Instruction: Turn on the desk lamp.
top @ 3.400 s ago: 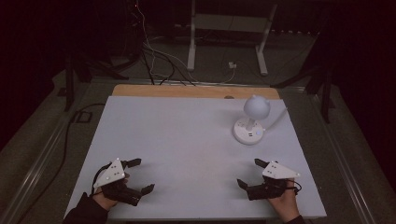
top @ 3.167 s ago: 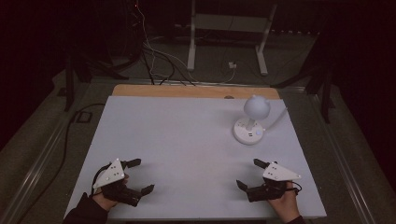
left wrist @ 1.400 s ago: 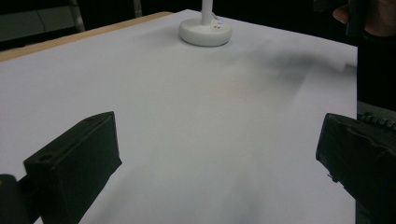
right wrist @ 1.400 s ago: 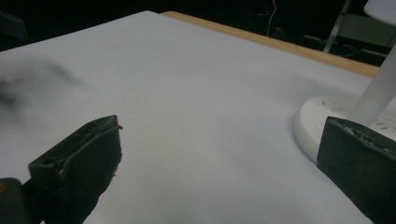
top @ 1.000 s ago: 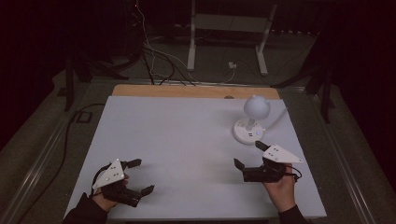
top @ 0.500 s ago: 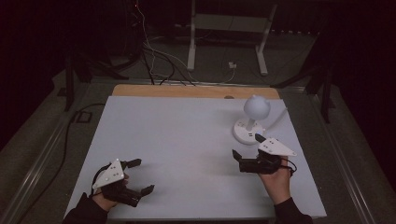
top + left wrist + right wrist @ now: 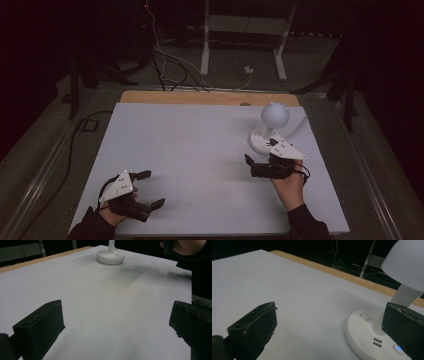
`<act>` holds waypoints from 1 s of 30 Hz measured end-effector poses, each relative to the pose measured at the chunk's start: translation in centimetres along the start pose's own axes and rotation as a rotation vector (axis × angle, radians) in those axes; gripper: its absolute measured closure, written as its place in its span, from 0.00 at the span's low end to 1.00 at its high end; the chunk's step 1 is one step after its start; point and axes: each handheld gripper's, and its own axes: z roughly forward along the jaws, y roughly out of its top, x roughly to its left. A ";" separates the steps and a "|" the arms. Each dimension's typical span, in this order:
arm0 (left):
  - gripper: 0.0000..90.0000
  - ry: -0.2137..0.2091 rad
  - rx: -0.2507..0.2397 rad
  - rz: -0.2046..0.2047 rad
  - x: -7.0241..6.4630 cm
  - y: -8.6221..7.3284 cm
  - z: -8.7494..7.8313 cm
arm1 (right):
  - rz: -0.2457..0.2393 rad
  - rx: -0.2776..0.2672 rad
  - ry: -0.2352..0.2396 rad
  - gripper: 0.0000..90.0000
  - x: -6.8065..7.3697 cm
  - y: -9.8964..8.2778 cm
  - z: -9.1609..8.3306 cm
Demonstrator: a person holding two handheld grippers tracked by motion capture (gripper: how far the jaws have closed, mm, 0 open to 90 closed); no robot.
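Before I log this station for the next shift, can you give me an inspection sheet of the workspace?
Surface: white matte tabletop with a wooden strip along the far edge; bare apart from the lamp.
Job's things: white desk lamp with a round globe shade and a disc base carrying sockets, USB ports and a lit blue button.
Clutter: nothing seen.
Grippers: left gripper open, near the front left corner; right gripper open, just short of the lamp base.
Cables: black cord on the floor at left; tangled wires beyond the table.
Surroundings: dark room, white metal frame legs.
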 end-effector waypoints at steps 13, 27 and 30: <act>0.00 -0.005 0.000 0.000 0.0 0.0 0.0 | 0.068 -0.014 -0.098 0.00 -0.7 -0.2 2.4; 0.00 -0.007 -0.004 -0.002 0.0 0.0 0.0 | 0.137 0.009 -0.149 0.12 -1.4 -0.4 3.7; 0.00 -0.006 -0.004 -0.003 0.0 0.0 0.0 | 0.167 0.031 -0.172 0.19 -1.7 -0.2 3.9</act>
